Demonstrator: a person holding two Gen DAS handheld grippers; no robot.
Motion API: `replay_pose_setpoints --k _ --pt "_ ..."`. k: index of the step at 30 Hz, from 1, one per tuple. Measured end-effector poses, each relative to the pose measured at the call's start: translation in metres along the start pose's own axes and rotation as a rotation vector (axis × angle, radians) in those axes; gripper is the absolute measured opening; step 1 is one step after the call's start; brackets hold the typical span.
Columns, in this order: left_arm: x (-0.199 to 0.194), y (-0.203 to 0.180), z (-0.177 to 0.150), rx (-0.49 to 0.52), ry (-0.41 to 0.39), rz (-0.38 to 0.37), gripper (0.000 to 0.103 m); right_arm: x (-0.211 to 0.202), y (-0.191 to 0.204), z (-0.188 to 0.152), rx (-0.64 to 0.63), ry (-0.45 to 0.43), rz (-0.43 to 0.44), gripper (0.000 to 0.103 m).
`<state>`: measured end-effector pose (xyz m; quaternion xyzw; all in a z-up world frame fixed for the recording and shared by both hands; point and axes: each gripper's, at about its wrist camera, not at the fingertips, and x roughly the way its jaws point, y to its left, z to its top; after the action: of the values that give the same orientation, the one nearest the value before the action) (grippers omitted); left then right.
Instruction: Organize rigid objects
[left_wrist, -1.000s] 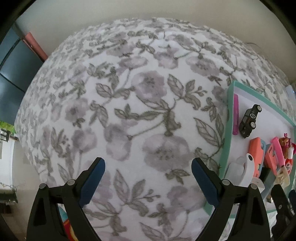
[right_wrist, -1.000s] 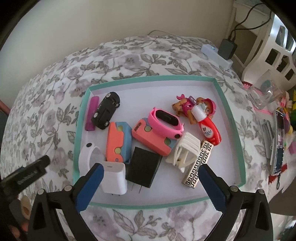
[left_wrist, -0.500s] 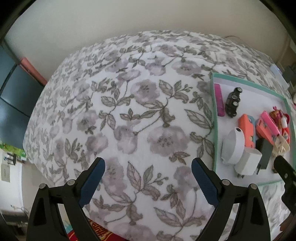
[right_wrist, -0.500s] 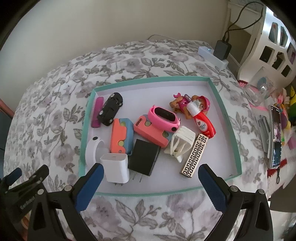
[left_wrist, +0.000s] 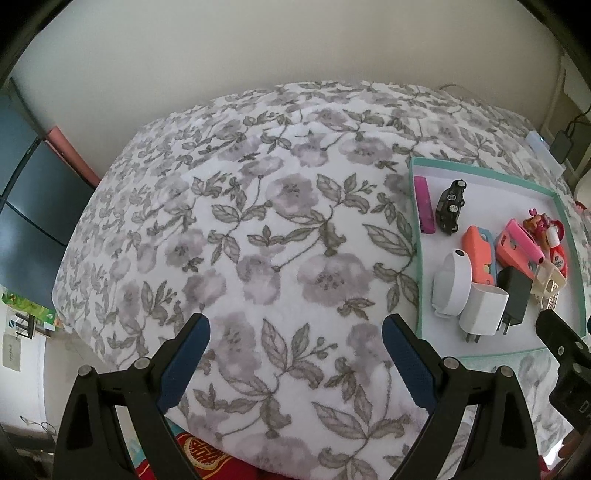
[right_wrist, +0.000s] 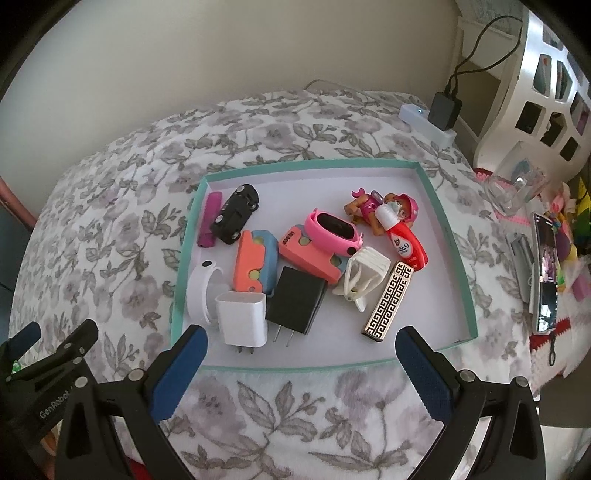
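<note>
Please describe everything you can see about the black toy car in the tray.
The black toy car is small and glossy, seemingly plastic or metal, with pale wheel hubs. It stands on its wheels, diagonally, in the far left corner of the teal-rimmed tray, right beside the purple stick. Neither gripper is near it.

The right hand-held gripper (right_wrist: 301, 363) hovers wide open (holding nothing) above the teal tray's (right_wrist: 458, 258) near rim; a white charger (right_wrist: 242, 319) lies just beyond.
</note>
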<state>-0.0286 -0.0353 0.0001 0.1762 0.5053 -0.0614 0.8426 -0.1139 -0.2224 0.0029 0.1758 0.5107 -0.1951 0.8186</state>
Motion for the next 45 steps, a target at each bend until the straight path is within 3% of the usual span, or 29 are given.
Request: replay_pose_setpoints --k 45 --pt "-0.003 0.011 0.001 -0.049 -0.012 0.023 0.095 -0.004 0.009 -0.003 -0.046 -0.013 0.004 0.103"
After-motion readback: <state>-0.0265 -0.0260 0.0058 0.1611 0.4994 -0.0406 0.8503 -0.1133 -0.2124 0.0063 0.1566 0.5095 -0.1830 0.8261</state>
